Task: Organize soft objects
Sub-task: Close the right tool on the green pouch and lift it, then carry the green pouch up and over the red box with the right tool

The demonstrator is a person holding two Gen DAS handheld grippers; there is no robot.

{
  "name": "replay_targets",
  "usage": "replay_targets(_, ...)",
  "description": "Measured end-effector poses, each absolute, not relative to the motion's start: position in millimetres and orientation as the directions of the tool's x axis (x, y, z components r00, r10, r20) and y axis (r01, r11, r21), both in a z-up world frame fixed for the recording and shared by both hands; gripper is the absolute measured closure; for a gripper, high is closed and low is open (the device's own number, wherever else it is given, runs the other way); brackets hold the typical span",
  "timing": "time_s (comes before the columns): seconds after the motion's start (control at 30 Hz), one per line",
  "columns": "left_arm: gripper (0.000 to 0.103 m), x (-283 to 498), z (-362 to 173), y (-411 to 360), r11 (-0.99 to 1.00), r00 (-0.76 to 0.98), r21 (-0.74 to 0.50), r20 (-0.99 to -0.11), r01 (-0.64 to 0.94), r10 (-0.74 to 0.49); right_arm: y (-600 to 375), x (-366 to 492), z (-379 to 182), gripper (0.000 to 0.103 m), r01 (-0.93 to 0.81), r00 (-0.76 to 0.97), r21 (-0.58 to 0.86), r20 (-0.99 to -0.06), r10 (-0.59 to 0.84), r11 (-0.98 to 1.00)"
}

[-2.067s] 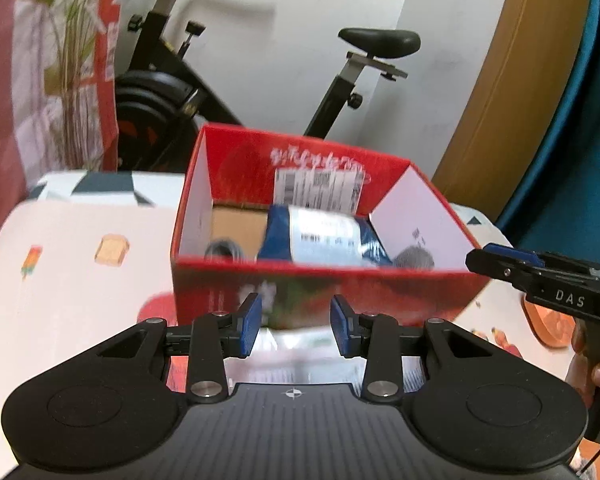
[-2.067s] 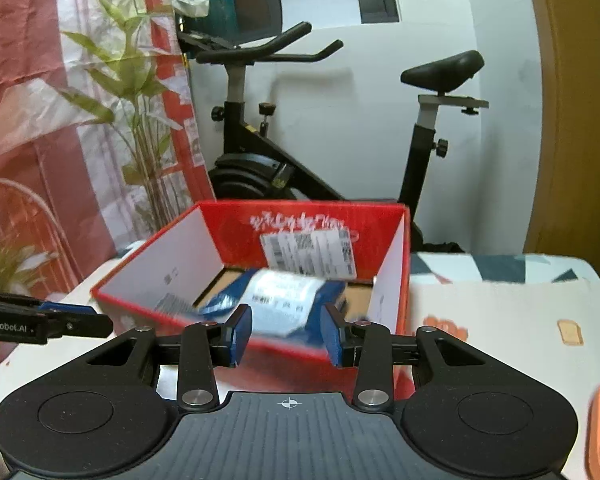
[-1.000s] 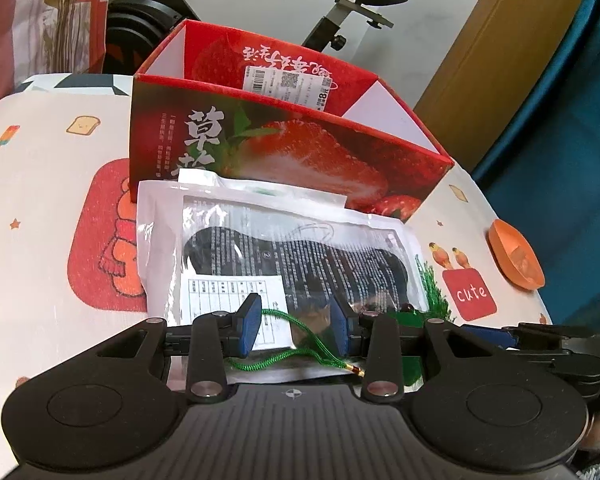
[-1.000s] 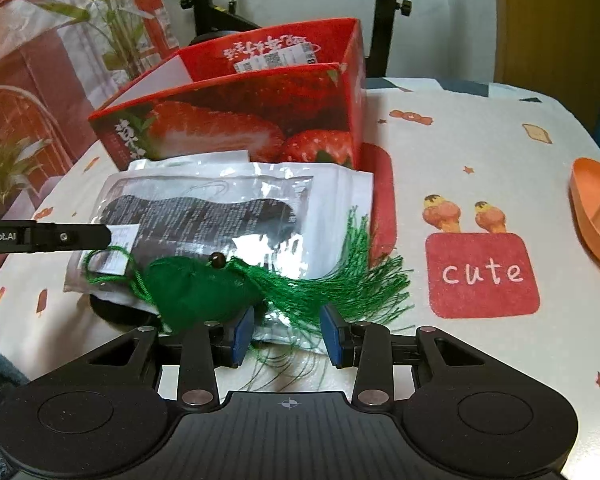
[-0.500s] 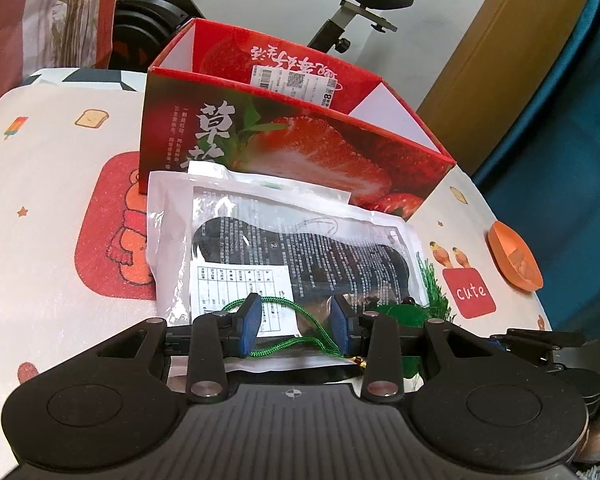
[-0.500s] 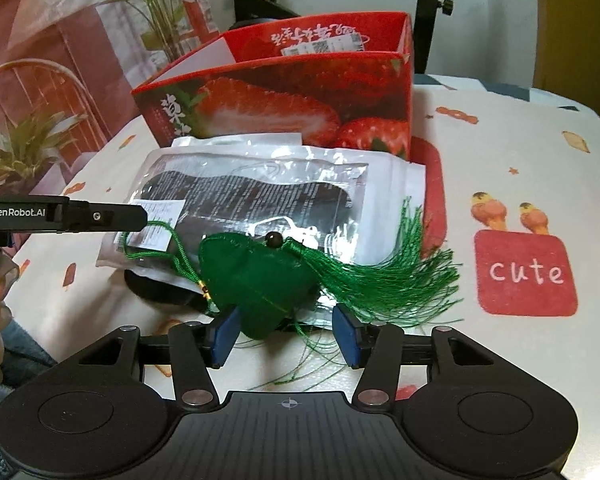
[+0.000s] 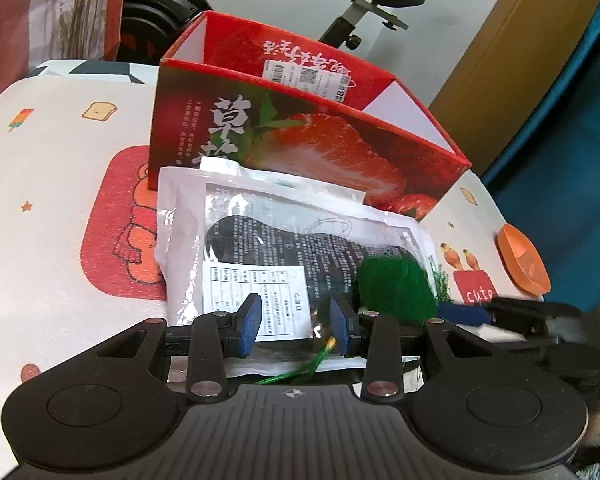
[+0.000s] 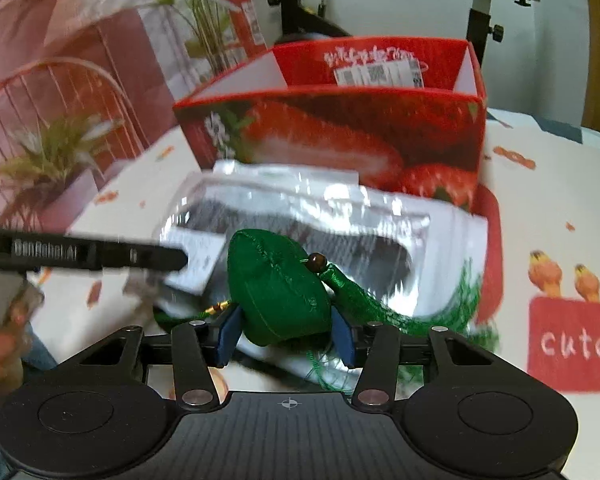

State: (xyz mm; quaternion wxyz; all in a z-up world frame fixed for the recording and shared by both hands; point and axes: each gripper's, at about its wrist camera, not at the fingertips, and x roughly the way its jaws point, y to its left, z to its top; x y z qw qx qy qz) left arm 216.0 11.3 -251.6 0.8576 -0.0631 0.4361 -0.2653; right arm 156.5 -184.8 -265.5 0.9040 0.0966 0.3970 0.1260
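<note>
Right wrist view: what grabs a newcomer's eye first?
The green tasselled pouch, sitting between the right gripper fingers at bottom centre, jaws against its sides. Behind it stands the red strawberry box, open-topped, with a clear plastic packet lying flat in front. The left gripper hangs open over that packet's label.

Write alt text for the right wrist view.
The right gripper is closed on a green pouch whose tassel trails right over a clear packet. Behind stands a red box; the left gripper reaches in from the left.
</note>
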Motion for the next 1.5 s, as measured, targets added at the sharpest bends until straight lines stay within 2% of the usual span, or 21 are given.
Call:
replay_targets(0.27, 0.063, 233.5, -233.7, 13.4, 0.871, 0.531, -0.308, -0.699, 0.382, -0.48, -176.3, 204.2, -263.9, 0.059, -0.208, 0.683, 0.272, -0.648, 0.339, 0.94)
replay_targets(0.5, 0.063, 252.1, -227.3, 6.7, 0.849, 0.51, -0.389, -0.68, 0.356, -0.526, -164.3, 234.2, -264.9, 0.059, -0.259, 0.699, 0.224, -0.628, 0.342, 0.94)
replay_targets(0.77, 0.063, 266.7, -235.1, -6.7, 0.844, 0.491, -0.4, -0.689, 0.356, -0.533, -171.4, 219.0, -256.6, 0.057, -0.271, 0.724, 0.196, -0.603, 0.334, 0.942)
replay_targets(0.97, 0.058, 274.7, -237.4, -12.5, 0.829, 0.476, -0.428, -0.68, 0.36, -0.558, -185.8, 215.4, -254.9, 0.057, -0.239, 0.743, 0.182, -0.598, 0.301, 0.954)
replay_targets(1.07, 0.058, 273.3, -236.0, -12.5, 0.822, 0.471, -0.429, -0.676, 0.373, -0.567, -188.2, 215.7, -254.9, 0.054, -0.242, 0.739, 0.189, -0.6, 0.307, 0.952)
replay_targets(1.2, 0.058, 275.1, -231.2, -11.7, 0.831, 0.484, -0.399, -0.679, 0.388, -0.552, -191.3, 214.1, -258.3, 0.046, -0.241, 0.732, 0.19, -0.608, 0.307, 0.952)
replay_targets(1.5, 0.058, 283.7, -199.5, -28.4, 0.844, 0.55, -0.251, -0.664, 0.474, -0.507, -197.3, 219.6, -262.2, 0.044, -0.224, 0.721, 0.222, -0.617, 0.315, 0.949)
